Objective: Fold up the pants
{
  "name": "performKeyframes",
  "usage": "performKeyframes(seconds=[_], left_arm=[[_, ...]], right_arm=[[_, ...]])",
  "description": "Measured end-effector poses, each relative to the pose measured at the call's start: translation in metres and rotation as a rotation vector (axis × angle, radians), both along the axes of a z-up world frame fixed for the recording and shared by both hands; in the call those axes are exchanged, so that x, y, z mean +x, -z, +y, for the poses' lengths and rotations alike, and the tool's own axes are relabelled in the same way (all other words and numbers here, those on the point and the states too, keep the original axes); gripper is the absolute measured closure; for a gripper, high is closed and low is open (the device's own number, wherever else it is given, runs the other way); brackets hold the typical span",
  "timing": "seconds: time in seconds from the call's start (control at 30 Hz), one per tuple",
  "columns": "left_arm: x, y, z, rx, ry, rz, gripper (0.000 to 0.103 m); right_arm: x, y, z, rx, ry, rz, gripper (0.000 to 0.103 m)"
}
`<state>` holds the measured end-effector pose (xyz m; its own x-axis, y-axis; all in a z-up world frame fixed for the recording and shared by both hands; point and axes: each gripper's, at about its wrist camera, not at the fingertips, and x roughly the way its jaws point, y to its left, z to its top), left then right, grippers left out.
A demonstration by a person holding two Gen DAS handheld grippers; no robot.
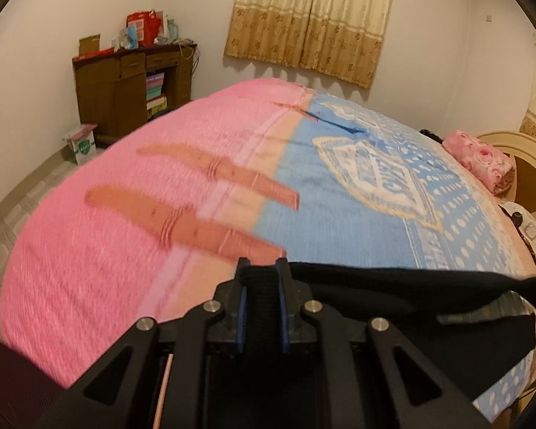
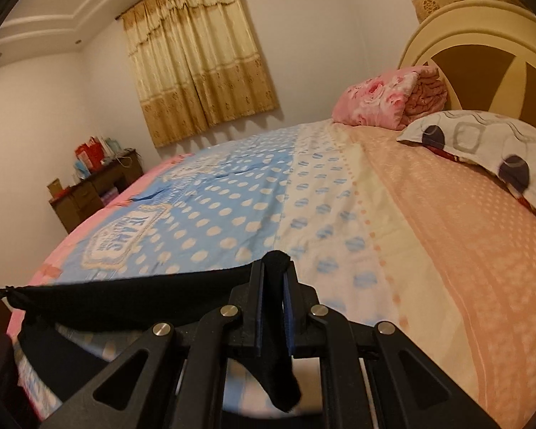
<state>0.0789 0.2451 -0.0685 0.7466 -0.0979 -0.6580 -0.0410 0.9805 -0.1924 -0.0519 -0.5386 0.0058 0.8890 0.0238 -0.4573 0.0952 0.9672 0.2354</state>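
- low in both frames, each tool, left tool (image 1: 262,268) and right tool (image 2: 275,268), pinches the black pants (image 1: 393,286).
- carrying step; next, lay the cloth flat on the bed (image 2: 339,196).

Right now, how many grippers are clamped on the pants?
2: left gripper pinches one end of the black pants, right gripper pinches the other, fabric stretched between.

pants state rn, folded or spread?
Spread, not yet folded: the black pants hang stretched as one span between the left hand-held gripper and the right hand-held gripper, above the bed. Lower part is out of view.
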Motion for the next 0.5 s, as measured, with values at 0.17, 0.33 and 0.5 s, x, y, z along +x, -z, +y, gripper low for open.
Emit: performKeyframes(seconds=[0.17, 0.33, 0.5], left_arm=[[-0.027, 0.023, 0.005, -0.042, -0.015, 0.032, 0.087], [-0.044, 0.036, 0.005, -0.06, -0.028, 0.057, 0.087], [-0.055, 0.039, 0.009, -0.077, -0.038, 0.054, 0.087]], right_arm=[[-0.046, 0.026, -0.004, 0.039, -0.003, -0.016, 0.094], [-0.074, 0.051, -0.007, 0.075, -0.001, -0.009, 0.094], [-0.09, 0.069, -0.008, 0.102, 0.017, -0.005, 0.094]])
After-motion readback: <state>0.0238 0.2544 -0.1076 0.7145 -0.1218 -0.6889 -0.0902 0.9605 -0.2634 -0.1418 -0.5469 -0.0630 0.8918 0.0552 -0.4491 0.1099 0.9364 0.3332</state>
